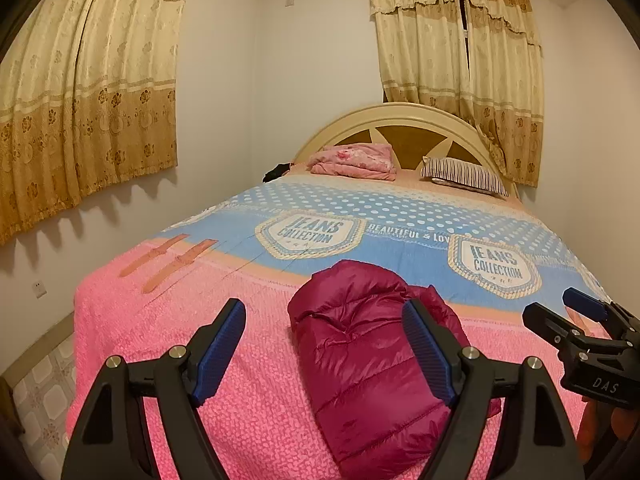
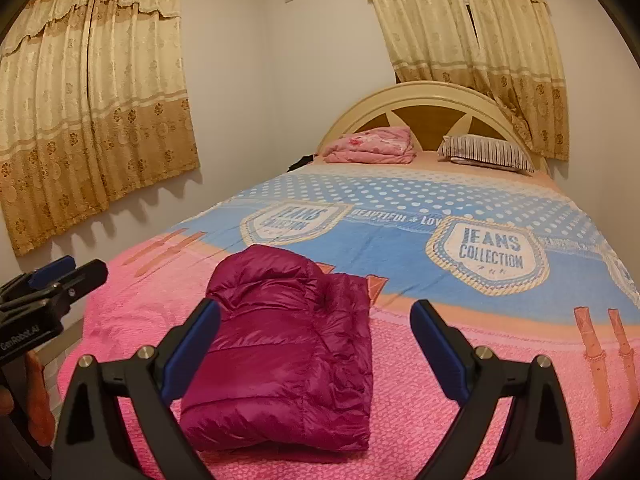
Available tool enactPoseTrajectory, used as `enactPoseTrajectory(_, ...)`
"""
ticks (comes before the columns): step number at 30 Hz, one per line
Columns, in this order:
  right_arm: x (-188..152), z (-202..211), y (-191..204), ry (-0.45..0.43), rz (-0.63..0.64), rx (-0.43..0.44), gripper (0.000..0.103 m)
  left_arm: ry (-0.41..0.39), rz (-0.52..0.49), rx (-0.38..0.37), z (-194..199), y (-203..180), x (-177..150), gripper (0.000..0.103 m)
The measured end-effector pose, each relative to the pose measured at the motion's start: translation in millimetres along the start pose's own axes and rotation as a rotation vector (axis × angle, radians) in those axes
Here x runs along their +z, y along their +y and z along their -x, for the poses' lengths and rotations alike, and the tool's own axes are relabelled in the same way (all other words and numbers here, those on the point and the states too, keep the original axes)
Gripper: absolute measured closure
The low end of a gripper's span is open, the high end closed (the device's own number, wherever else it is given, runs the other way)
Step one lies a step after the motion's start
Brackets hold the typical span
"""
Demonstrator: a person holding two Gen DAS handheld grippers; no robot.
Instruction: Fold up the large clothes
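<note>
A folded magenta puffer jacket (image 2: 280, 344) lies on the pink knobbly end of the bed (image 2: 460, 380), quilted and glossy, in a plump rectangle. The left gripper (image 1: 324, 344) and right gripper (image 2: 316, 344) hover before it, jaws wide and empty. The fold looks finished (any next move might be pressing the slippery bundle flat).

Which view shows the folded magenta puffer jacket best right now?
The right wrist view: the folded magenta puffer jacket lies almost fully visible on the pink bedspread, only its left edge crossed by a finger. In the left wrist view, a blue-padded finger covers the jacket's right side.
</note>
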State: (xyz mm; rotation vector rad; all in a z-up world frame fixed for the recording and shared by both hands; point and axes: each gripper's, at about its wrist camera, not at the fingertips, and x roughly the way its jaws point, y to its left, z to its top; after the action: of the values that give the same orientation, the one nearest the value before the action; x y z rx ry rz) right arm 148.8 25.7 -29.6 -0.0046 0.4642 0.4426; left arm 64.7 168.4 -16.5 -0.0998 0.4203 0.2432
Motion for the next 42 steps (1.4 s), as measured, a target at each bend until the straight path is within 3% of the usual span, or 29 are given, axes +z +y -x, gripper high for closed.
enactPoseTrajectory(42,-5,7,13,0.006,0.007,0.019,0.005,0.017,-0.001,0.013,-6,2,-4,0.022)
